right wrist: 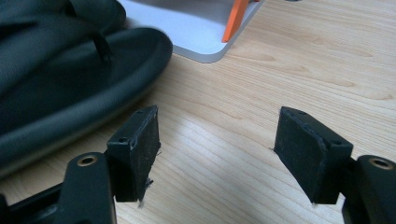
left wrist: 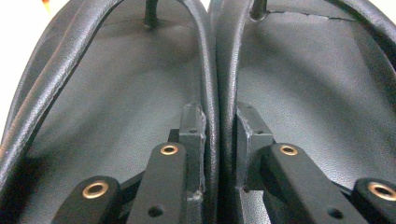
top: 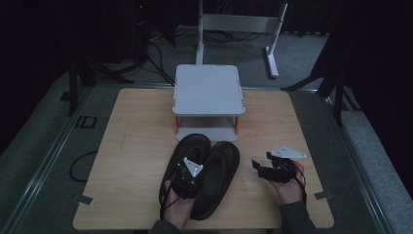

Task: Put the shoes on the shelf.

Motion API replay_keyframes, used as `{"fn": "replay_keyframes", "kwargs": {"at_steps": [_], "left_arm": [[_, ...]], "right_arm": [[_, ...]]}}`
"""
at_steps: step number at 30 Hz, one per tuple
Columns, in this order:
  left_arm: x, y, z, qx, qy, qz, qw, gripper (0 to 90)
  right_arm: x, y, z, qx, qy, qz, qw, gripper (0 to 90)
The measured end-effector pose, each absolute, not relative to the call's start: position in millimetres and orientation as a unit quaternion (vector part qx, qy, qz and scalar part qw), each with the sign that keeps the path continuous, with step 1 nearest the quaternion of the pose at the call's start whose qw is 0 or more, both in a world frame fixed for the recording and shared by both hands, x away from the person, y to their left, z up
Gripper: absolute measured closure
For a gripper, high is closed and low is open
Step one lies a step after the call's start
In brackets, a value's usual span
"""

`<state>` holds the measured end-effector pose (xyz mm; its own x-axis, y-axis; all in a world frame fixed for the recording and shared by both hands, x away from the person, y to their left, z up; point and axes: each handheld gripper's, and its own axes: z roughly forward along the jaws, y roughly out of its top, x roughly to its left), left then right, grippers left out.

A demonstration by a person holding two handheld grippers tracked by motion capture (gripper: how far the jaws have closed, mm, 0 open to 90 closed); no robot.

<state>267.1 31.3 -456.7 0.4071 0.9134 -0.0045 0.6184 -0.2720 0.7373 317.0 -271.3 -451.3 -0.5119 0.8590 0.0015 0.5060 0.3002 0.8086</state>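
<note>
Centrally, on the table [top: 136,136], two black sandals [top: 202,173] are lying side by side just before a grey stand [top: 208,90]; they are looking light and pliable, best pinched by their straps. Meanwhile the left gripper [left wrist: 219,135] is clamping both inner straps [left wrist: 215,93] together, and the right gripper [right wrist: 215,149] is hovering wide apart, holding nothing.

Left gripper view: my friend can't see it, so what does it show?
The left gripper is shut on two black straps, one from each of two black flip-flops lying side by side. Their dark footbeds spread out on both sides.
</note>
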Motion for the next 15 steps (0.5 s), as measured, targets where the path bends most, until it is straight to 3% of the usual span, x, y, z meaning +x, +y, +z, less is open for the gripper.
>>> {"fn": "replay_keyframes", "kwargs": {"at_steps": [15], "left_arm": [[309, 32, -432, 0.725, 0.533, 0.244, 0.361, 75.5]], "right_arm": [[318, -276, -453, 0.452, 0.767, 0.394, 0.227, 30.6]]}}
